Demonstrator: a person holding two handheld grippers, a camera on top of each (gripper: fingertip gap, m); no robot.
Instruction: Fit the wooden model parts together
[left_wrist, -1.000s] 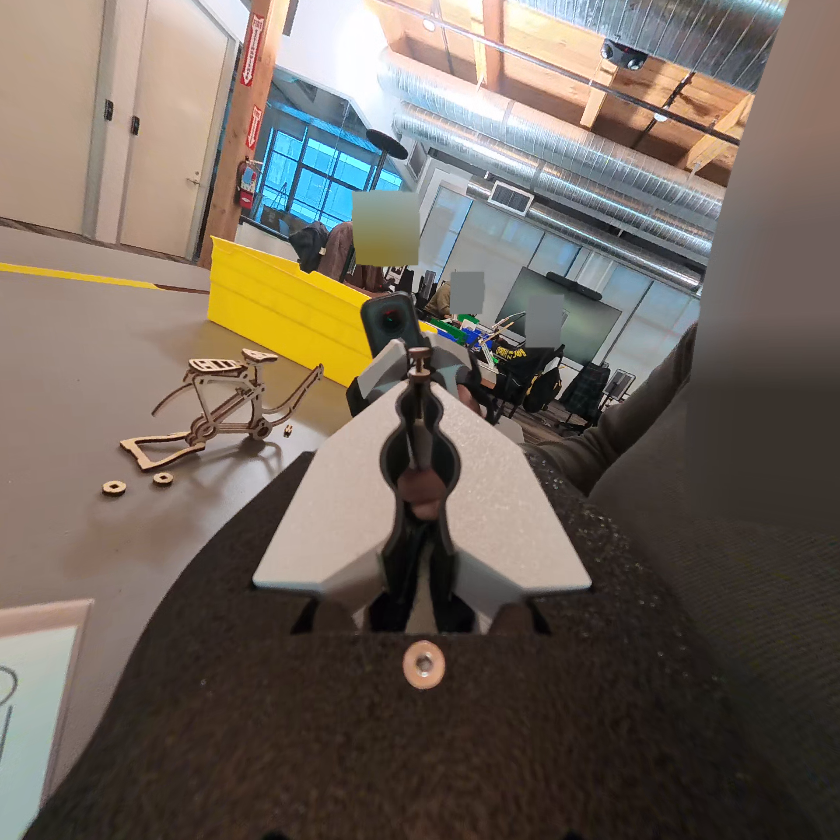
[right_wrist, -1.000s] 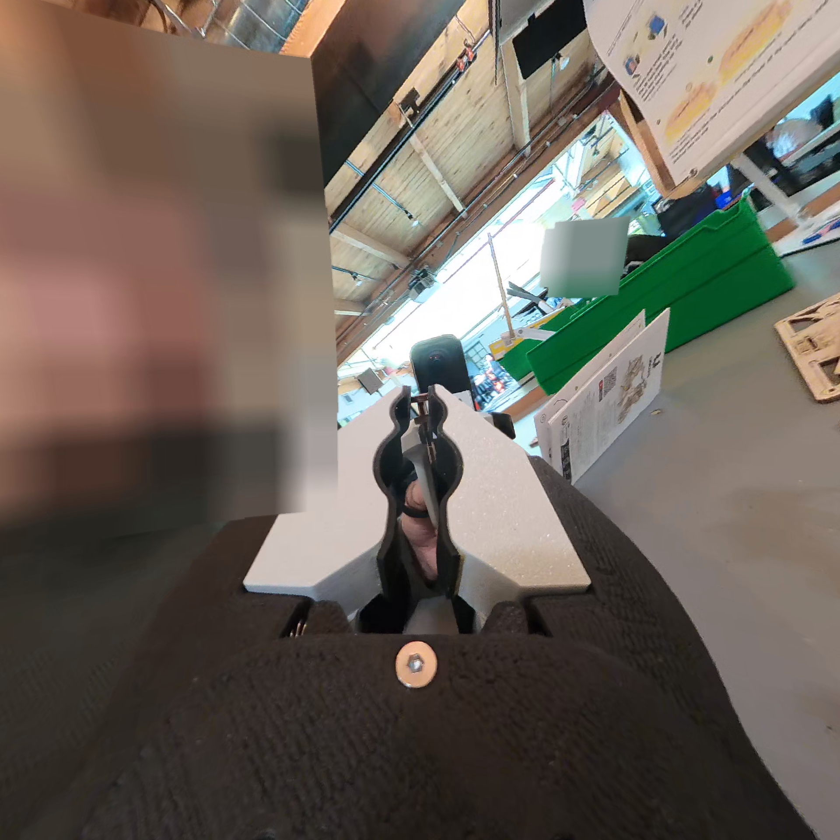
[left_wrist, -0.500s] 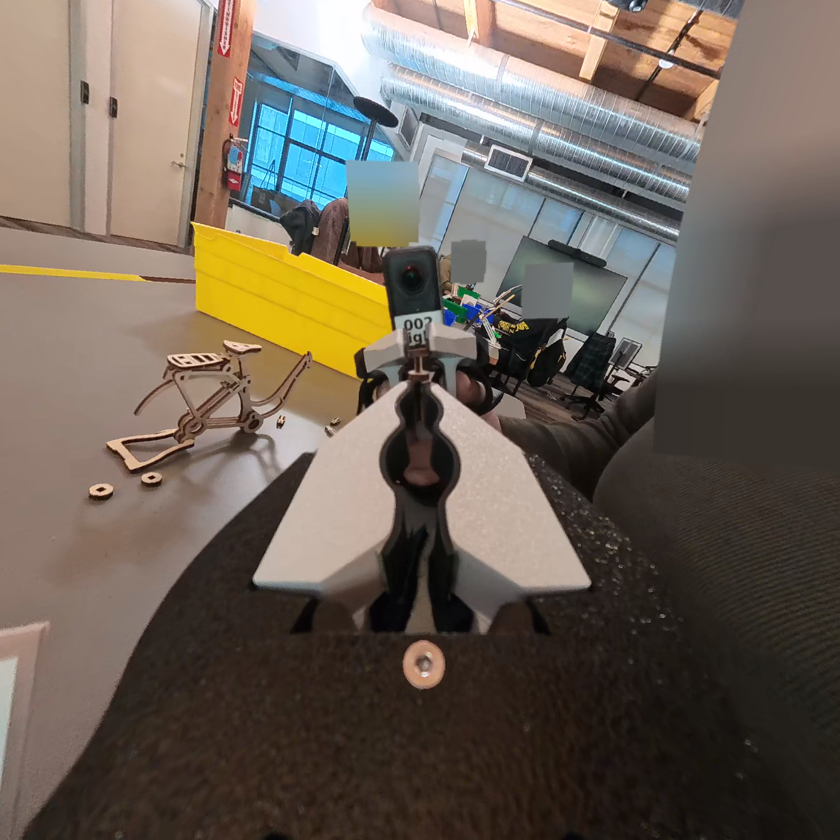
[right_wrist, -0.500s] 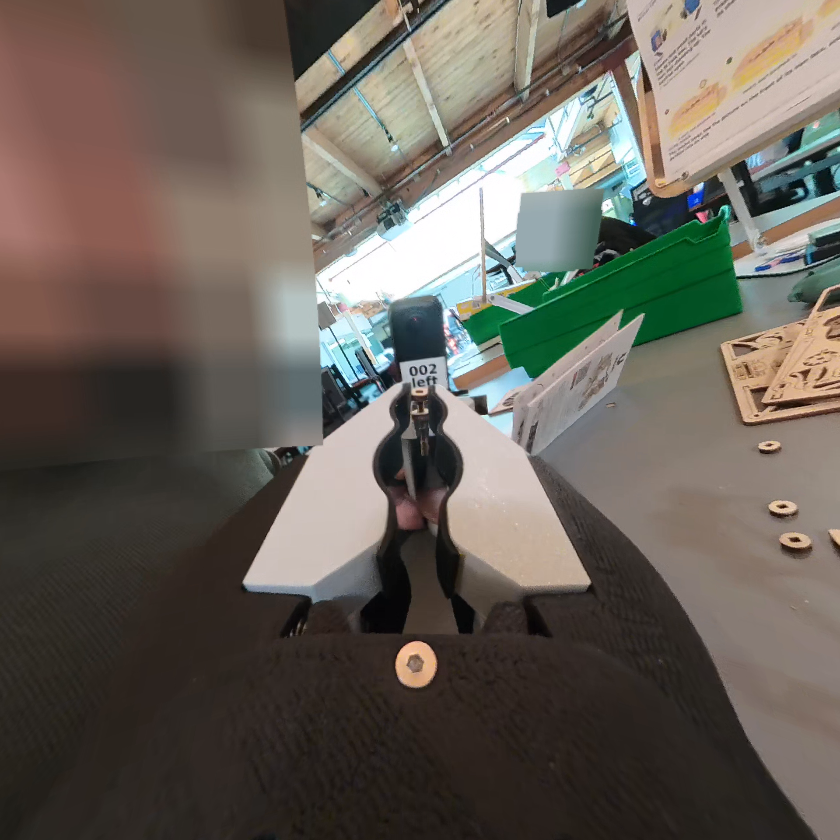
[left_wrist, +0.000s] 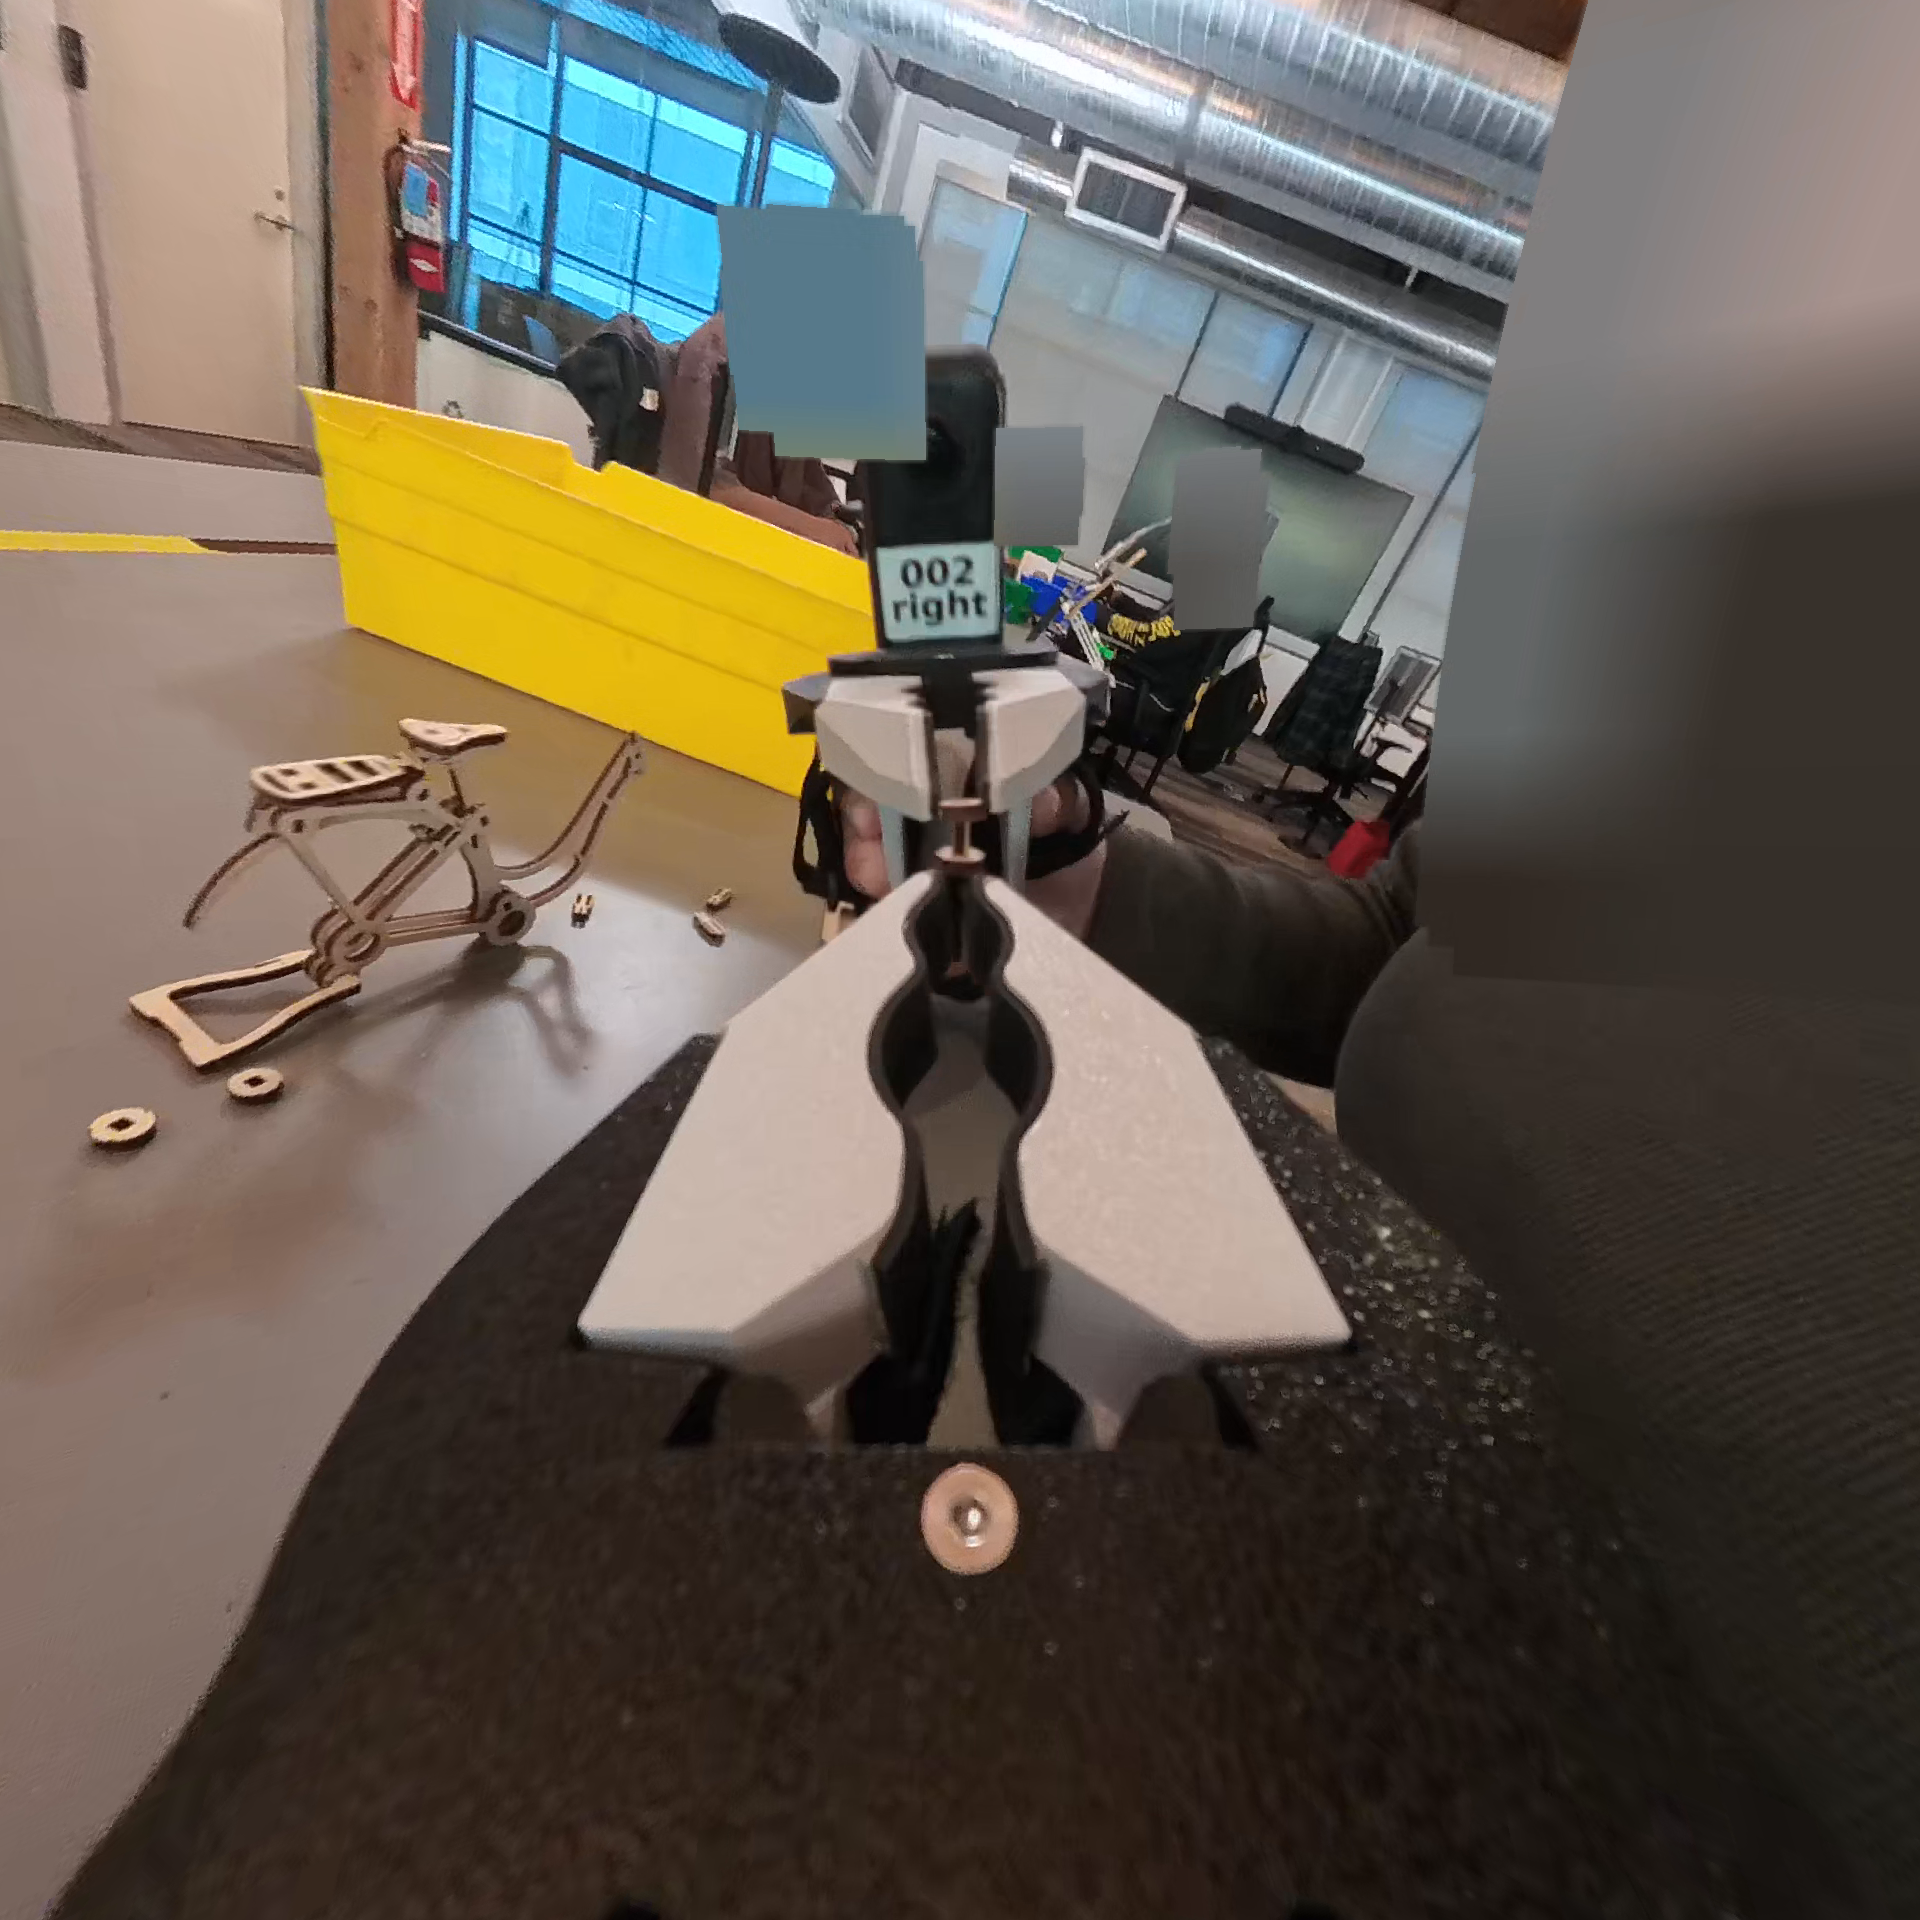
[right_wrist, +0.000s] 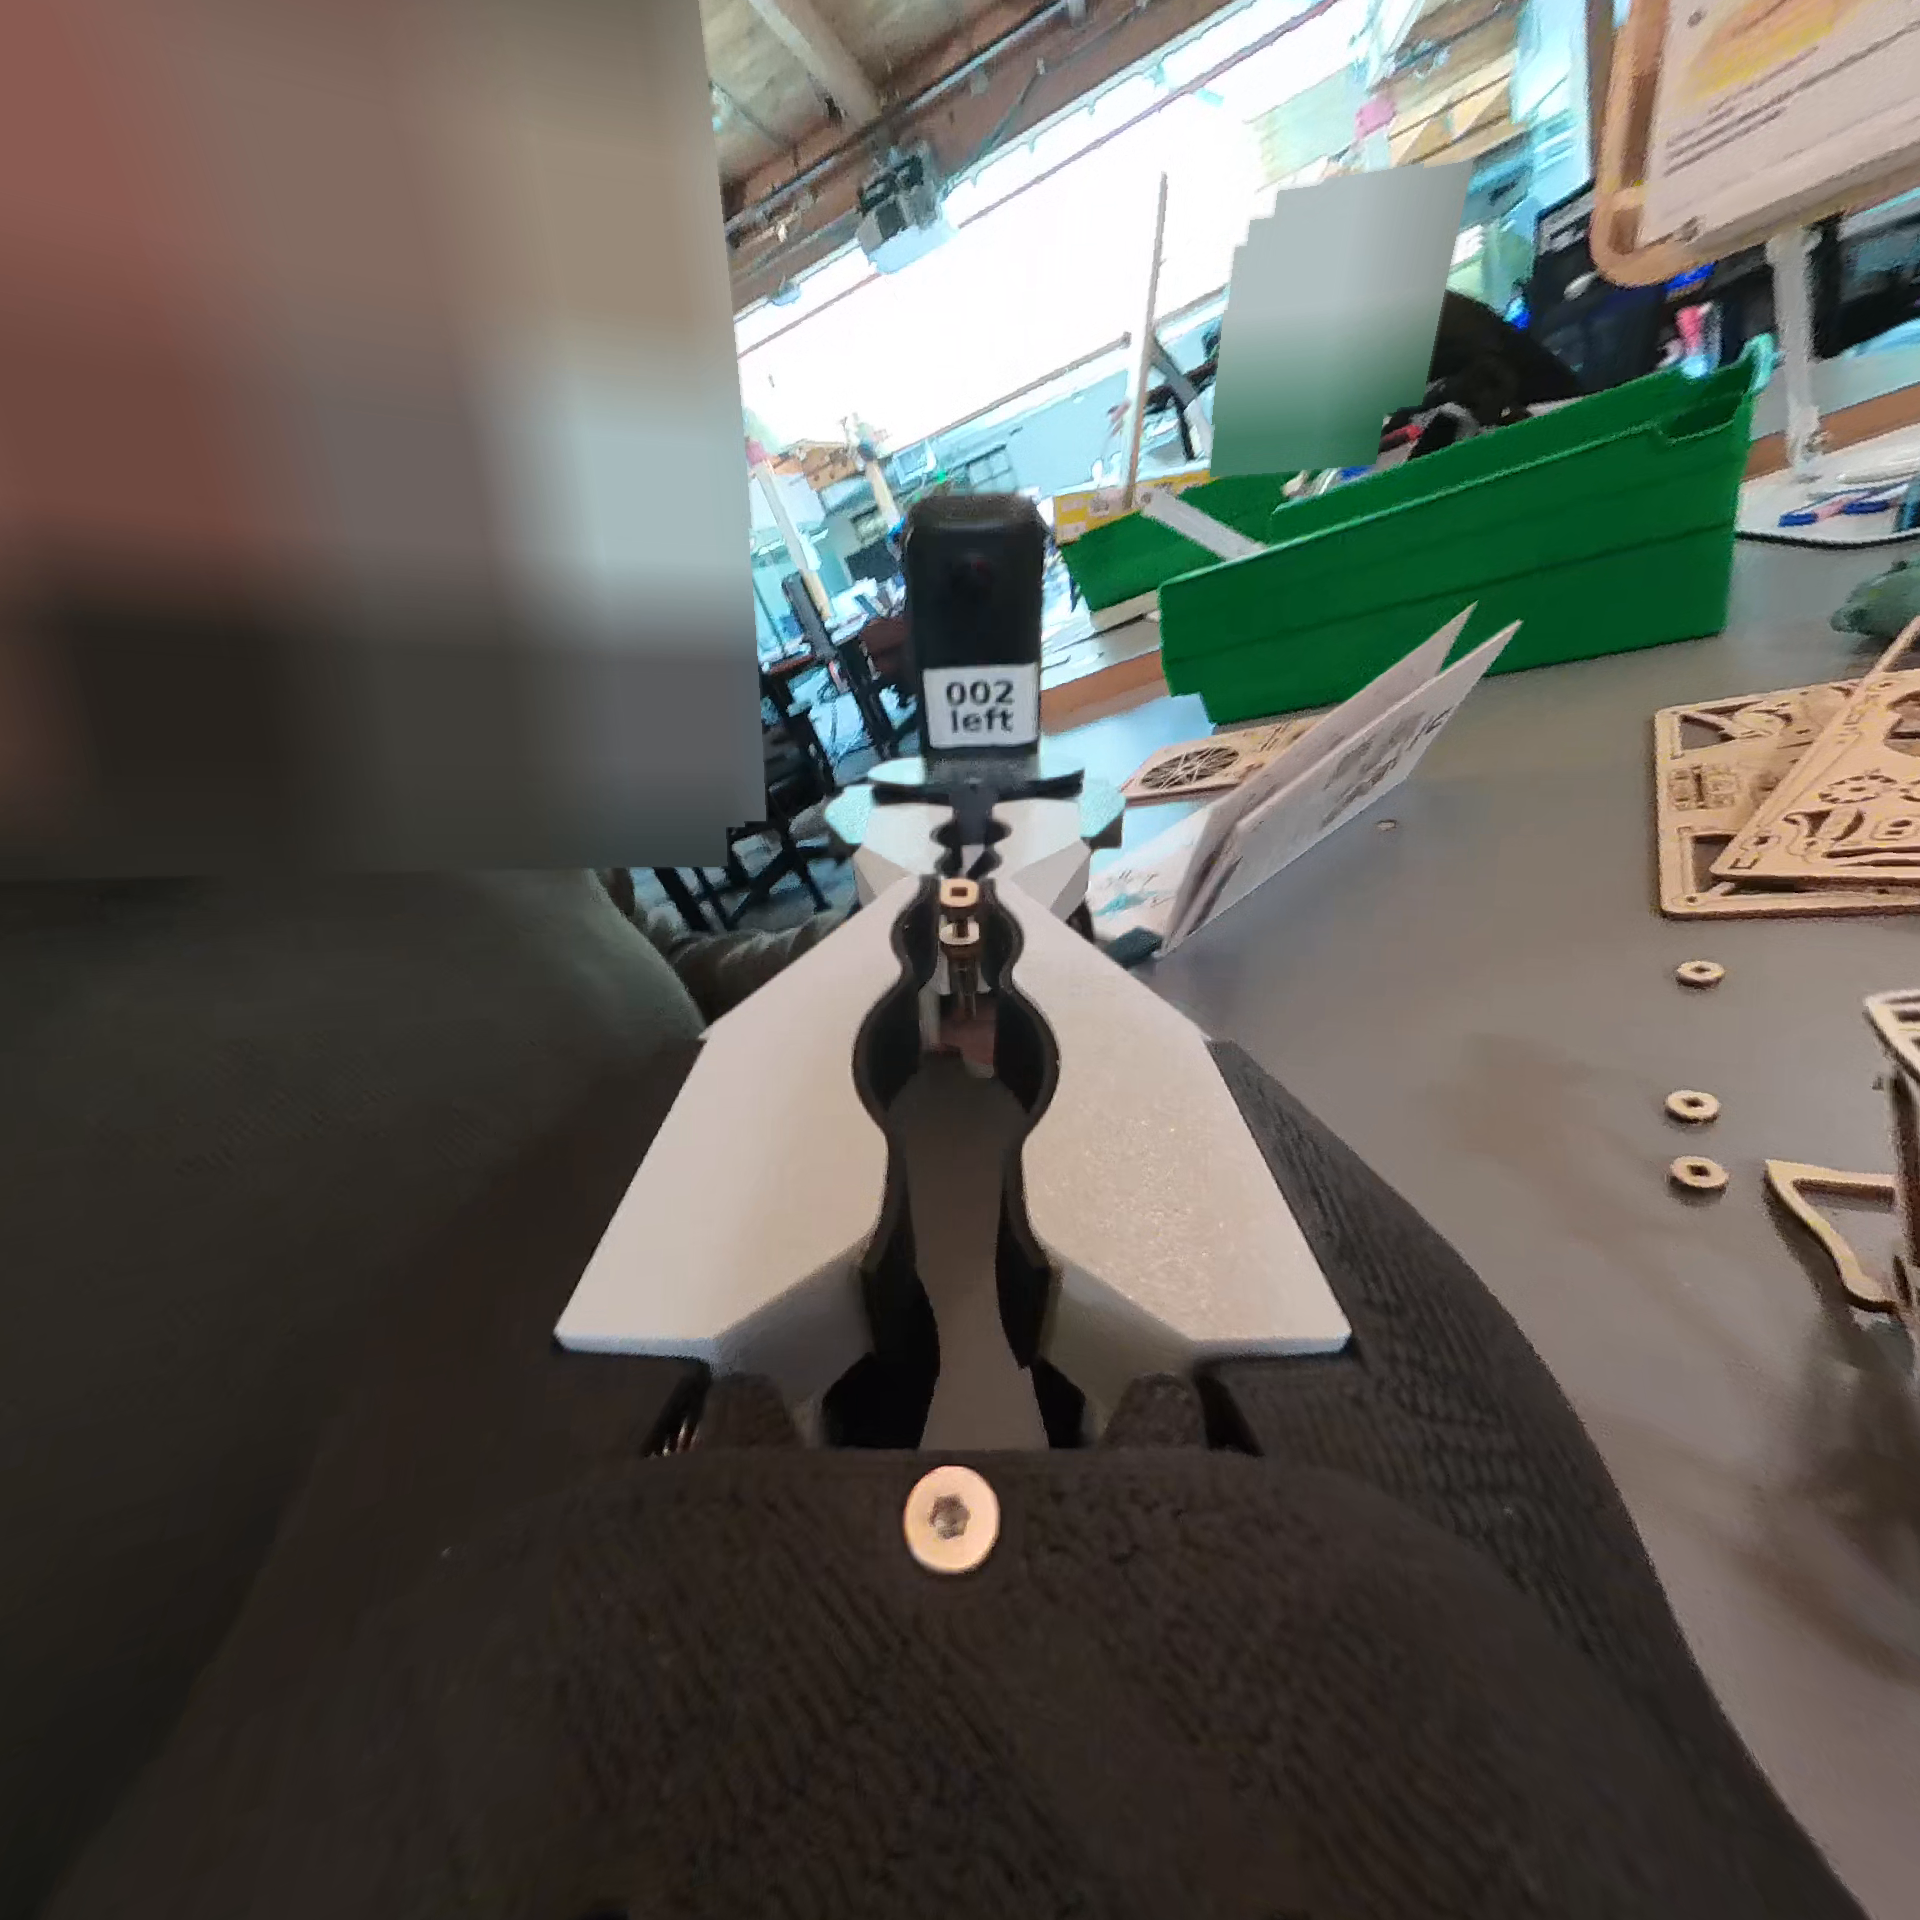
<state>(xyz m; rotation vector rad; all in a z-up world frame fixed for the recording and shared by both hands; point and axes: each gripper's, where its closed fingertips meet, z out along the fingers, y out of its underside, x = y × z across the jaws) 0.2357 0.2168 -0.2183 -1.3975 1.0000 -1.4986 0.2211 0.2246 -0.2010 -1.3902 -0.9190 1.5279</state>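
Note:
My left gripper (left_wrist: 958, 883) and my right gripper (right_wrist: 958, 888) are raised above the table and meet tip to tip. Between them is a thin wooden axle pin (left_wrist: 961, 831), roughly upright, with two small washers (right_wrist: 956, 933) on it. Both grippers are shut on this small piece, the left lower down and the right near its top. The right gripper also shows in the left wrist view (left_wrist: 961, 795), and the left gripper in the right wrist view (right_wrist: 971, 836). A partly built wooden bicycle frame (left_wrist: 384, 883) stands on the table to the left.
Loose washers (left_wrist: 123, 1127) and small bits (left_wrist: 712, 914) lie by the frame; more washers (right_wrist: 1691, 1107) show in the right wrist view. Wooden part sheets (right_wrist: 1808, 810), a folded booklet (right_wrist: 1340, 769) and a green bin (right_wrist: 1455, 592) stand beyond. A yellow bin (left_wrist: 582, 613) sits behind the frame.
Both grippers have tipped down and levelled toward the table while staying shut tip to tip. The table and the loose parts now show in the right wrist view.

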